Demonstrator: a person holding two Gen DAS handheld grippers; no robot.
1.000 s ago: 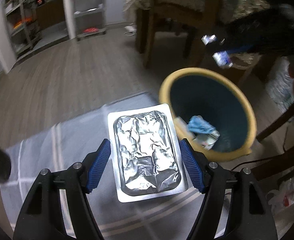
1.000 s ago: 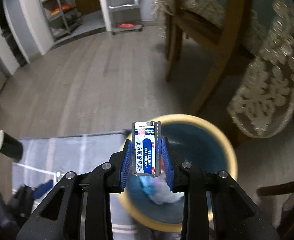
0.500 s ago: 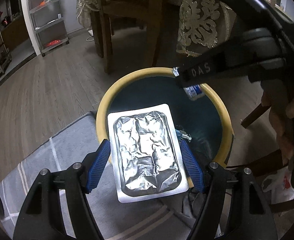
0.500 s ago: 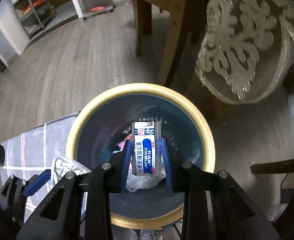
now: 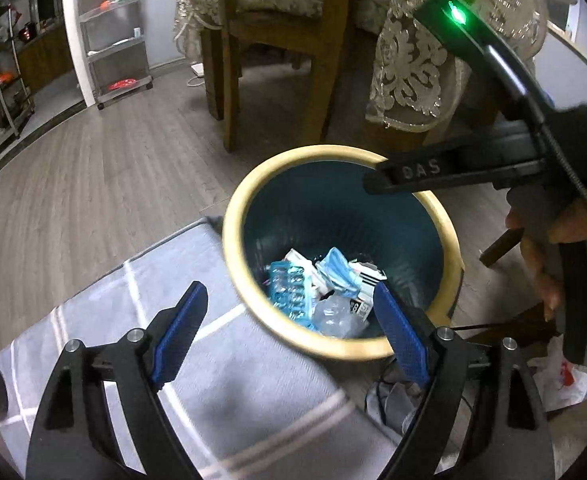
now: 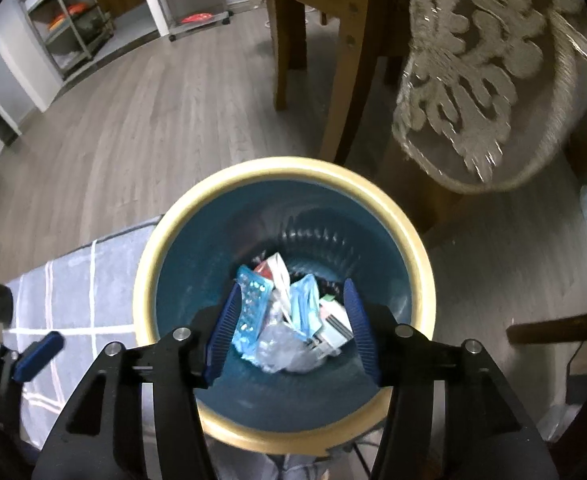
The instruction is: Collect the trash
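Observation:
A round bin with a yellow rim [image 5: 233, 216] [image 6: 285, 166] and a teal inside stands on the floor. Inside it lie a turquoise blister pack [image 5: 291, 286] [image 6: 251, 308], a blue face mask [image 5: 339, 272] [image 6: 305, 300], crumpled clear plastic [image 5: 335, 316] [image 6: 279, 344] and a white box [image 6: 333, 320]. My left gripper [image 5: 289, 288] hangs over the bin's near edge, its jaws opening with nothing between them. My right gripper [image 6: 291, 285] [image 5: 377, 182] is straight above the bin mouth, jaws also opening and empty. A hand holds it at the right.
A grey rug with white lines [image 5: 213, 380] [image 6: 73, 288] lies left of the bin. Wooden chair legs [image 5: 229, 80] and a lace tablecloth [image 5: 409, 72] [image 6: 485, 80] stand behind it. A white plastic bag [image 5: 561, 376] and cables [image 5: 389, 392] lie at the right.
Both grippers have opened. The foil blister pack has left the left gripper and the blue and white packet has left the right one. The left gripper has come closer over the bin.

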